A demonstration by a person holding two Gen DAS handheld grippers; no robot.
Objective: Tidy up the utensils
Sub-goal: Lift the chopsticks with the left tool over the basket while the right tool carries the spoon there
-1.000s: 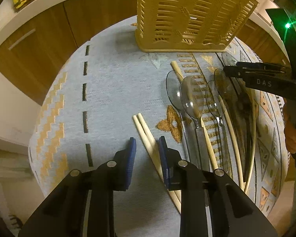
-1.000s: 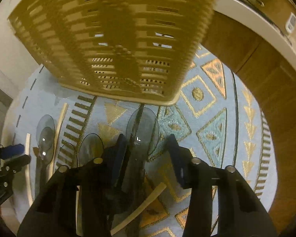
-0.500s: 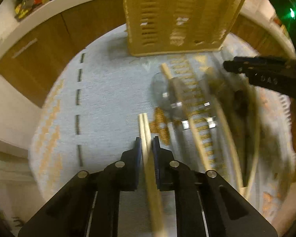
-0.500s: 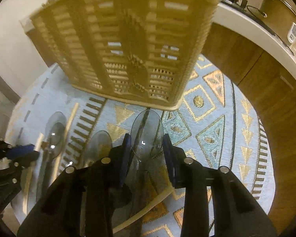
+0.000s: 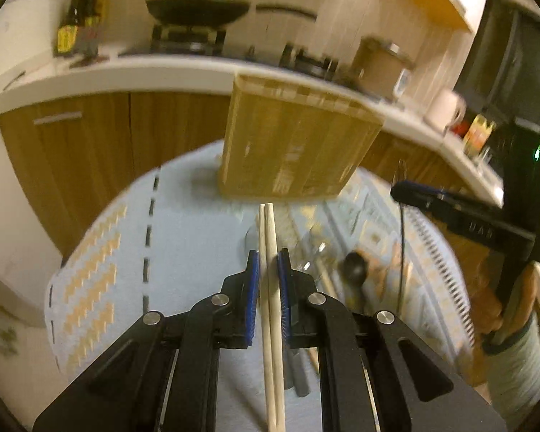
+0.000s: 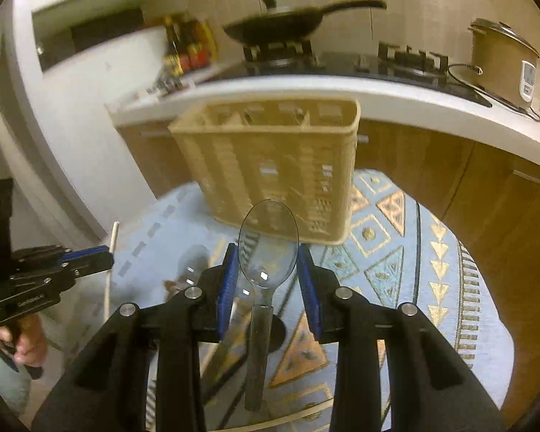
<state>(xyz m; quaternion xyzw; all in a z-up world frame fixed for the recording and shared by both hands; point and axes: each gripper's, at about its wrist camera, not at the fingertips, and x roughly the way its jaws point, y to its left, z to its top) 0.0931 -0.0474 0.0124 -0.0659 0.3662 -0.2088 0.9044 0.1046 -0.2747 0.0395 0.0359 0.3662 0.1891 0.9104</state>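
My left gripper (image 5: 268, 270) is shut on a pair of wooden chopsticks (image 5: 270, 237) and holds them lifted above the patterned cloth, tips toward the beige slotted utensil basket (image 5: 291, 144). My right gripper (image 6: 268, 270) is shut on a clear plastic spoon (image 6: 268, 237) with a grey handle, raised, bowl toward the same basket (image 6: 270, 169). The left gripper also shows at the left of the right wrist view (image 6: 86, 257), and the right gripper at the right of the left wrist view (image 5: 414, 194). Several spoons (image 5: 354, 270) and chopsticks remain on the cloth, blurred.
The round table carries a light blue cloth with gold patterns (image 6: 396, 252). Behind it runs a white kitchen counter (image 6: 378, 97) with wooden cabinets, a stove with a wok (image 6: 280, 25), bottles and a rice cooker (image 6: 504, 57).
Both grippers closed on their utensils and rose off the cloth: the left took the chopsticks, the right the clear spoon. Both views now tilt up toward the basket and counter.
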